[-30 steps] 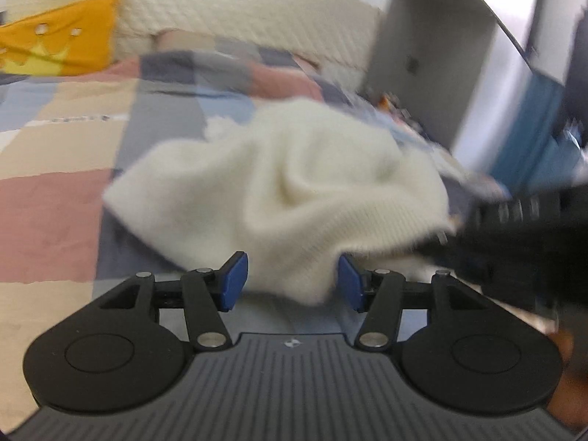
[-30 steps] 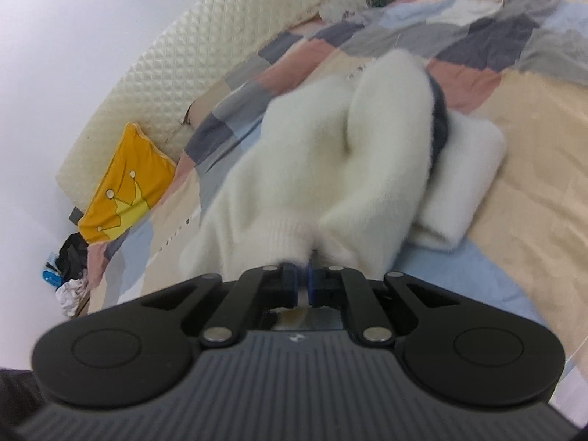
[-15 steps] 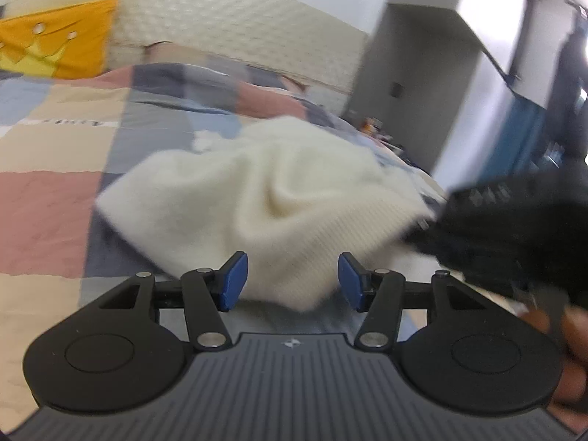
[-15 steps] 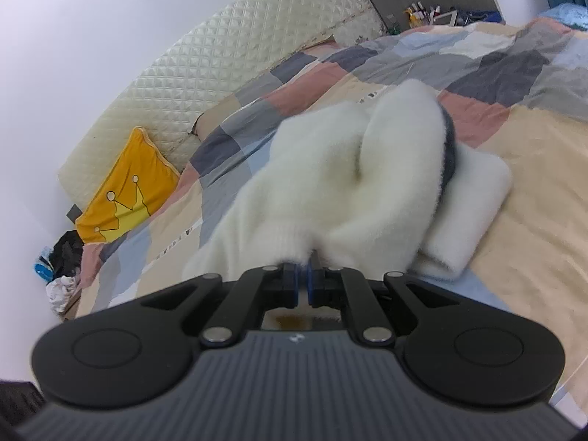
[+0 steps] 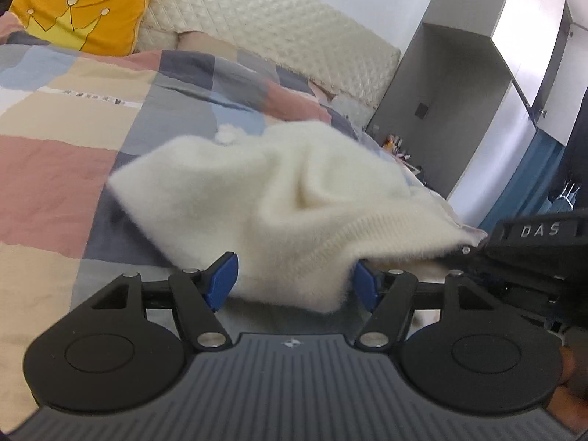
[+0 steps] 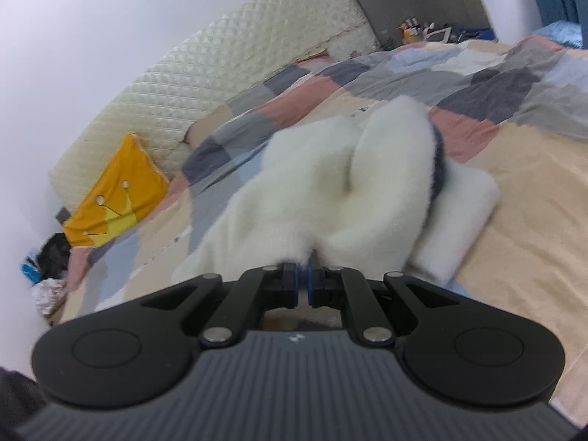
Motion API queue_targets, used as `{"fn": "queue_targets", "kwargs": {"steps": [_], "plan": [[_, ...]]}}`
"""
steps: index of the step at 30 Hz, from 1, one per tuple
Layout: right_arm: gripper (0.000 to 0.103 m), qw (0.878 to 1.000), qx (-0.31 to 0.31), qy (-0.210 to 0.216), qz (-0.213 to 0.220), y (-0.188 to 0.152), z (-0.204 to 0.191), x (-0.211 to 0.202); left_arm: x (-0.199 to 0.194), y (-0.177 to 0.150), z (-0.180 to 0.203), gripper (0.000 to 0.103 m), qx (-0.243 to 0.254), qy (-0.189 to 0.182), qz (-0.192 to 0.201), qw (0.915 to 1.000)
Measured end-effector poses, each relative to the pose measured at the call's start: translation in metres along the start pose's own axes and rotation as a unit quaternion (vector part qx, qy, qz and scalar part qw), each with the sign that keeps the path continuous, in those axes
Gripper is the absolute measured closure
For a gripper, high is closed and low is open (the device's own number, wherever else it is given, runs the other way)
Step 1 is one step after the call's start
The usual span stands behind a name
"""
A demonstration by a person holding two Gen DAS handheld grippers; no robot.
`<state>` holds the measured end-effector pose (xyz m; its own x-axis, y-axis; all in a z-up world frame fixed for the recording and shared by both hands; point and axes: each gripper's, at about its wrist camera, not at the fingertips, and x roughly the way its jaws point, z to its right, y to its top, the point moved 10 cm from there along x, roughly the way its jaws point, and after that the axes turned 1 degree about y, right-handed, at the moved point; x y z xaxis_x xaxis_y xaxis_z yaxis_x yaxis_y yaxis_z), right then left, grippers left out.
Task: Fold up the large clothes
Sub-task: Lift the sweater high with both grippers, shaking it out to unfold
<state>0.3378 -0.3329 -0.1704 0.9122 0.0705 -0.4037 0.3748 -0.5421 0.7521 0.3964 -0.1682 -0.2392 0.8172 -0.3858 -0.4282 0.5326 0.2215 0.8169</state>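
Observation:
A fluffy cream-white sweater hangs bunched above the patchwork bed. In the left wrist view my left gripper is open, its blue pads either side of a hanging fold of the sweater. My right gripper is shut on the sweater's ribbed hem and holds it lifted; it also shows at the right edge of the left wrist view. In the right wrist view the sweater trails away, with a folded part resting on the bed.
A patchwork quilt covers the bed. A yellow crown pillow leans on the quilted headboard. A grey cabinet stands past the bed at right, with blue fabric beyond. Clothes lie on the floor.
Both grippers have risen with the sweater, so more headboard and wall show. The hem hangs deeper between my left gripper's open pads. The right gripper stays shut on the hem.

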Motion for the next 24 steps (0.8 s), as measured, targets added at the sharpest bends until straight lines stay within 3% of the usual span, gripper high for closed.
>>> {"fn": "queue_targets", "kwargs": {"steps": [8,11,12,14,16,18,24], "plan": [[0.095,0.999,-0.024,-0.004,0.022,0.001,-0.008,-0.007,0.014,-0.012,-0.01,0.032,0.001,0.052,-0.021,0.9984],[0.095,0.999,-0.037,-0.001,0.032,0.002,-0.013,-0.009,0.021,-0.02,-0.009,0.043,0.006,0.054,-0.038,0.9978],[0.095,0.999,-0.04,-0.003,0.036,0.003,-0.014,-0.01,0.023,-0.024,-0.008,0.054,0.007,0.048,-0.044,0.9979],[0.095,0.998,-0.041,-0.003,0.043,0.005,-0.015,-0.011,0.028,-0.032,-0.01,0.064,0.001,0.048,-0.056,0.9973],[0.095,0.998,-0.041,-0.003,0.047,0.007,-0.015,-0.012,0.028,-0.035,-0.011,0.086,0.004,0.047,-0.055,0.9974],[0.095,0.998,-0.043,-0.007,0.043,0.006,-0.014,-0.01,0.023,-0.03,-0.01,0.096,0.012,0.045,-0.04,0.9981],[0.093,0.999,-0.025,-0.033,0.027,0.003,-0.002,-0.003,-0.004,0.006,-0.015,0.097,-0.017,0.04,0.019,0.9989]]}}
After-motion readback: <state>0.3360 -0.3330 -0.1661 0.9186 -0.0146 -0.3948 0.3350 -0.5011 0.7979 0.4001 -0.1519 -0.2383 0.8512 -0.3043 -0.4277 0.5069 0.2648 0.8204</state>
